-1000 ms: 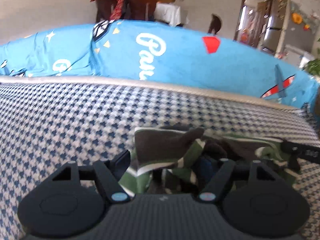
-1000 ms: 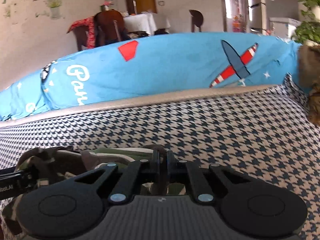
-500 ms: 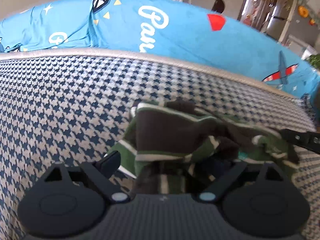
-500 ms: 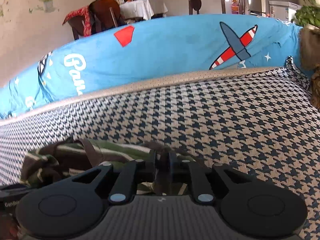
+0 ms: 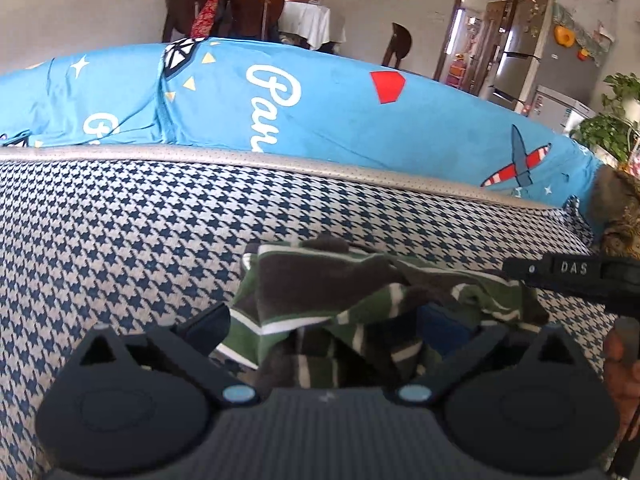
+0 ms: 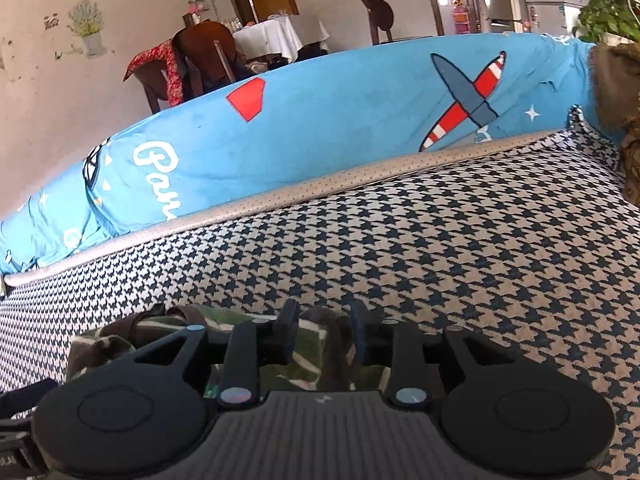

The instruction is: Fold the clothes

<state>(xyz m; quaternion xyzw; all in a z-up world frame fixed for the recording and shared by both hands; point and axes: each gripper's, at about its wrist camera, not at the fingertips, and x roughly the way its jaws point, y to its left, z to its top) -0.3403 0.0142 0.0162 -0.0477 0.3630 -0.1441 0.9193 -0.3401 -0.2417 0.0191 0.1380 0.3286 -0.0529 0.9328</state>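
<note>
A crumpled garment [image 5: 344, 300] in green, brown and white stripes lies on the houndstooth sofa seat [image 5: 120, 232]. My left gripper [image 5: 344, 328] is open, its jaws wide apart around the near side of the garment. The right gripper's body [image 5: 576, 272] shows at the right edge of the left wrist view. In the right wrist view the garment [image 6: 312, 352] lies under and between my right gripper [image 6: 324, 320], whose jaws stand a small gap apart with a fold of cloth between them.
A blue printed blanket [image 5: 320, 112] covers the sofa back behind a beige piping edge [image 5: 280, 162]. A brown fuzzy cushion [image 5: 616, 216] sits at the seat's right end. Chairs [image 5: 248, 4], a covered table and a fridge stand in the room beyond.
The right gripper's jaws have parted from fully shut to a small gap. The left gripper stays open at the garment; its view dipped down and came back up.
</note>
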